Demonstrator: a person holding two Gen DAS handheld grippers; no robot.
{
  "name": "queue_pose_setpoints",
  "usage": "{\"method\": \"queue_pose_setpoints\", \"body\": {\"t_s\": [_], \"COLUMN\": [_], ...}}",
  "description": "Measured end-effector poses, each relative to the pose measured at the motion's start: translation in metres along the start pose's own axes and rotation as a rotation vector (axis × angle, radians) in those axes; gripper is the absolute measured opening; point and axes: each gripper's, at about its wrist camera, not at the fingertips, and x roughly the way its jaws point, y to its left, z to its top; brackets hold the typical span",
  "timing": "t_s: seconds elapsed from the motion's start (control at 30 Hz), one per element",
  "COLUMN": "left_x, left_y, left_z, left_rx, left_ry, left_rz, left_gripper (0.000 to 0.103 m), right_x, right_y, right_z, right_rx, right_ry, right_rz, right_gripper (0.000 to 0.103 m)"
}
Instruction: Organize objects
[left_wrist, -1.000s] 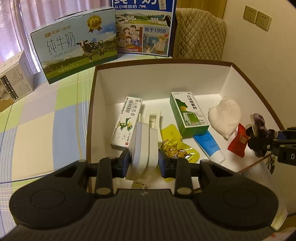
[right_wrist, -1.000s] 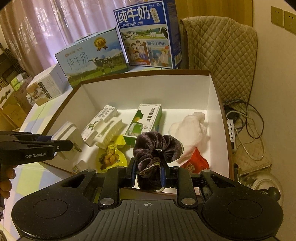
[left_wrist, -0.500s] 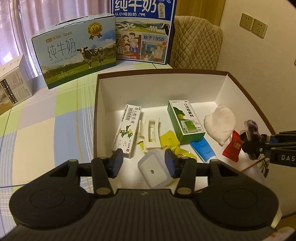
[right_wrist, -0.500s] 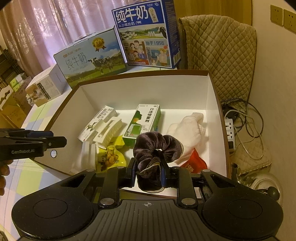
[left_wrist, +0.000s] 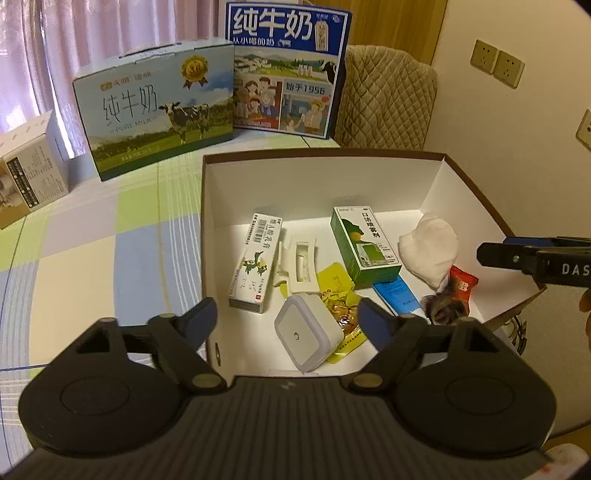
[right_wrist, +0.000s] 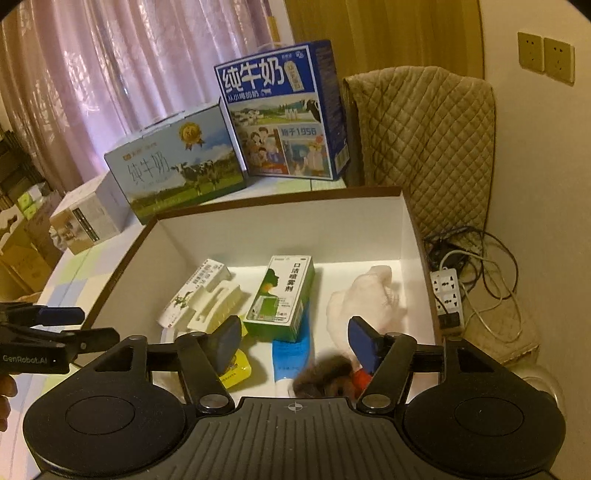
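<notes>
Both grippers stand spread wide, grasping nothing: left gripper above the near left corner of the box, right gripper above its near right part. White night light lies on the box floor at the near edge, touching a yellow packet. Dark scrunchie lies blurred beside a blue tube and red candy. Farther in: green carton, white cloth, long white carton. Behind the box, two milk cartons on the checked tablecloth.
</notes>
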Motion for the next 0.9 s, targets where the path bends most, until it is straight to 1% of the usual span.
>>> {"method": "queue_pose_setpoints", "body": {"t_s": [0.07,0.1,0.37,0.63,0.7,0.9], "left_x": [-0.006,-0.009,-0.037,-0.07,-0.078,-0.103], "left_y": [0.001,0.002,0.01,0.021,0.024,0.035], "left_z": [-0.001,-0.002,-0.007,-0.024,-0.031,-0.05], "left_rx": [-0.001,-0.004,-0.011,-0.031,-0.036,-0.033], "left_ry": [-0.009,-0.012,-0.05,-0.072,-0.077,-0.08], "left_rz": [0.0,0.003,0.017,0.02,0.031,0.073], "left_gripper": [0.086,0.089,0.099,0.1,0.102,0.102], "right_x": [-0.005,-0.007,-0.028,-0.052,-0.058,-0.077], "right_y": [0.001,0.001,0.009,0.027,0.034,0.054], "right_z": [0.0,-0.001,-0.013,-0.024,-0.028,-0.038], "right_rx": [-0.001,-0.001,-0.006,-0.001,-0.001,-0.011], "right_ry": [-0.002,0.001,0.001,-0.022,-0.028,-0.041], "right_rz": [0.004,0.004,0.003,0.026,0.036,0.075], "right_gripper": [0.064,0.065,0.068,0.069,0.069,0.07]}}
